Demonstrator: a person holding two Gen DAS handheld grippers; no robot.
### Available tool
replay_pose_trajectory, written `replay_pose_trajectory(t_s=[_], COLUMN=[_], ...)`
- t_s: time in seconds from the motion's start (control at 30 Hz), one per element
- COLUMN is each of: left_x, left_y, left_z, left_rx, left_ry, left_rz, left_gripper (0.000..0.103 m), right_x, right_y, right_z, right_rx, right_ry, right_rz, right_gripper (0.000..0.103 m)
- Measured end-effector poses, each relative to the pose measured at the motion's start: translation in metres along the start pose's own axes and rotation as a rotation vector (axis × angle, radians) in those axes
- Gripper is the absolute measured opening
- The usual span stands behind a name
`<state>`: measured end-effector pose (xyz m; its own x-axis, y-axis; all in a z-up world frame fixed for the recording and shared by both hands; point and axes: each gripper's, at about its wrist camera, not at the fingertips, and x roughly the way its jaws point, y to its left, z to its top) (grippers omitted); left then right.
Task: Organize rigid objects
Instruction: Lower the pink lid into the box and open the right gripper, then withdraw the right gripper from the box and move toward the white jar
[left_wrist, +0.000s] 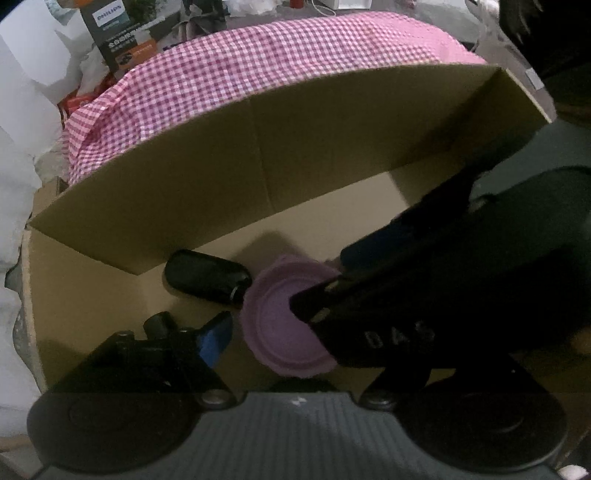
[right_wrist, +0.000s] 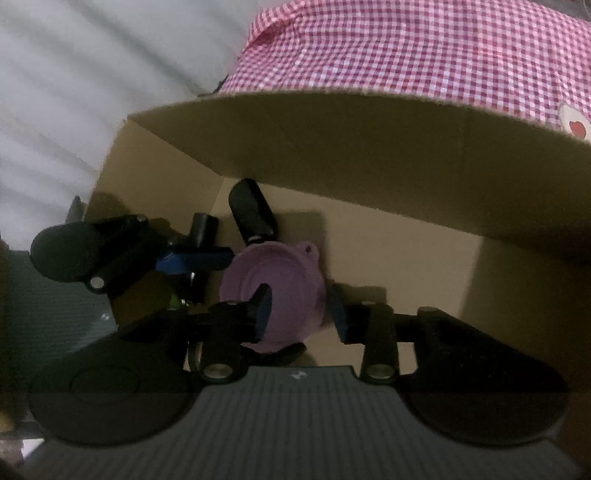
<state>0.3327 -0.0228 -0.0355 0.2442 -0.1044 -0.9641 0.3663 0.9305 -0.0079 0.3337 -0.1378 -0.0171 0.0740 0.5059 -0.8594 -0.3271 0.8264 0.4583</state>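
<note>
Right gripper (right_wrist: 299, 314) clamped on purple lid (right_wrist: 275, 291) inside cardboard box (right_wrist: 369, 155), black case (right_wrist: 253, 212) at 12 o'clock, left gripper's (right_wrist: 192, 254) spread unclear.

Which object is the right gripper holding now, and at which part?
The right gripper holds the purple lid, its jaws closed across the rim at opposite sides, inside the cardboard box. The left gripper holds nothing.
</note>
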Motion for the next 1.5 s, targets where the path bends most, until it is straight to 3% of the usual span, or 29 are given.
replay_pose_trajectory(t_s=[0.27, 0.47, 0.7, 0.83, 0.93, 1.23, 1.4, 1.5], left_x=[-0.030, -0.080, -0.158, -0.184, -0.189, -0.156, -0.129, -0.123], left_y=[-0.005, -0.011, -0.018, -0.026, -0.033, -0.049, -0.052, -0.052], left_z=[-0.010, -0.027, -0.072, -0.111, -0.142, -0.232, -0.267, -0.278], left_rx=[-0.019, -0.012, 0.000, 0.005, -0.031, -0.190, -0.303, -0.370], left_ry=[-0.058, -0.179, -0.390, -0.473, -0.505, -0.460, -0.407, -0.405], left_rz=[-0.003, 0.013, -0.047, -0.093, -0.113, -0.125, -0.137, -0.134], left_gripper=[0.084, 0.084, 0.089, 0.089, 0.089, 0.090, 0.090, 0.091], right_x=[-0.036, -0.097, -0.190, -0.223, -0.234, -0.200, -0.172, -0.167], right_y=[0.005, 0.018, 0.040, 0.054, 0.056, 0.072, 0.076, 0.079], right_z=[-0.004, -0.027, -0.105, -0.170, -0.214, -0.299, -0.316, -0.323], right_rx=[0.009, -0.021, -0.067, -0.111, -0.116, -0.178, -0.230, -0.269], right_ry=[-0.092, -0.238, -0.517, -0.669, -0.726, -0.704, -0.699, -0.700], right_rz=[0.005, 0.040, 0.028, -0.015, -0.065, -0.271, -0.405, -0.436], right_gripper=[0.062, 0.081, 0.102, 0.102, 0.102, 0.102, 0.102, 0.102])
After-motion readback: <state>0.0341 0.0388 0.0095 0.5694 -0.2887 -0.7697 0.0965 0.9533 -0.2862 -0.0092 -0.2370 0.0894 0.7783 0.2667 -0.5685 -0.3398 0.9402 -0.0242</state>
